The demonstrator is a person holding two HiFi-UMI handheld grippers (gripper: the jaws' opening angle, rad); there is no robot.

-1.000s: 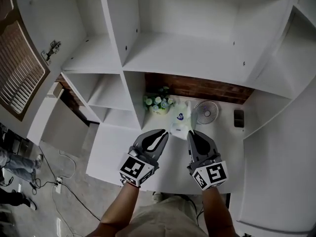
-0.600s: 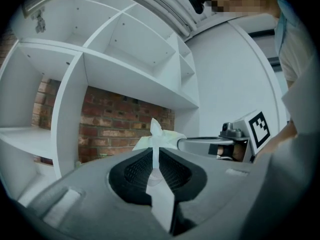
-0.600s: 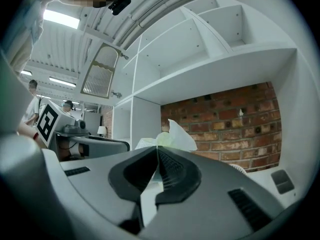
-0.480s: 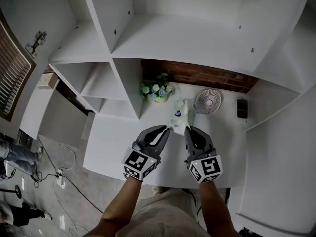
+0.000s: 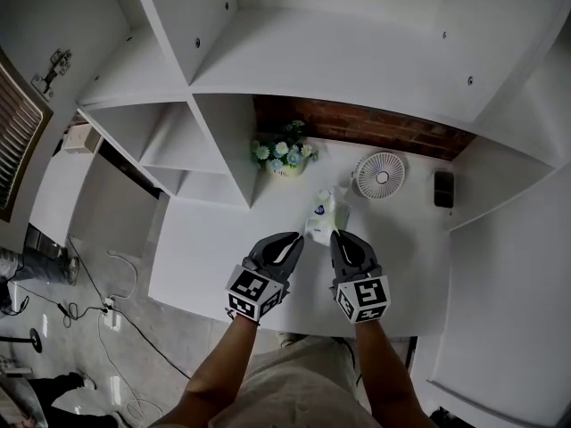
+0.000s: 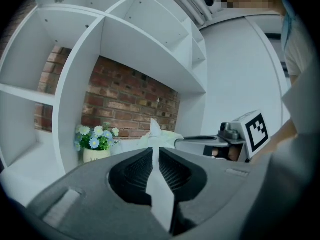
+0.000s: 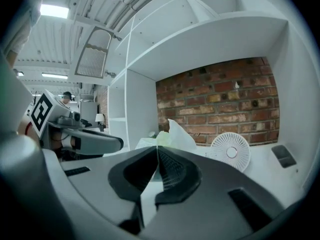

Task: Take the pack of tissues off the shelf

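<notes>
White desk (image 5: 214, 257): one fan (image 5: 379, 175), one tissue pack (image 5: 324, 217) clenched by left tool (image 5: 297, 237), right tool (image 5: 335, 234)

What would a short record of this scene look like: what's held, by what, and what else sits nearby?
Held item: pack of tissues
Left tool: shut on the pack's left edge
Right tool: shut on its right edge
On the desk behind: flower pot, small white fan, dark flat object
Backdrop: brick wall, white shelves
</notes>
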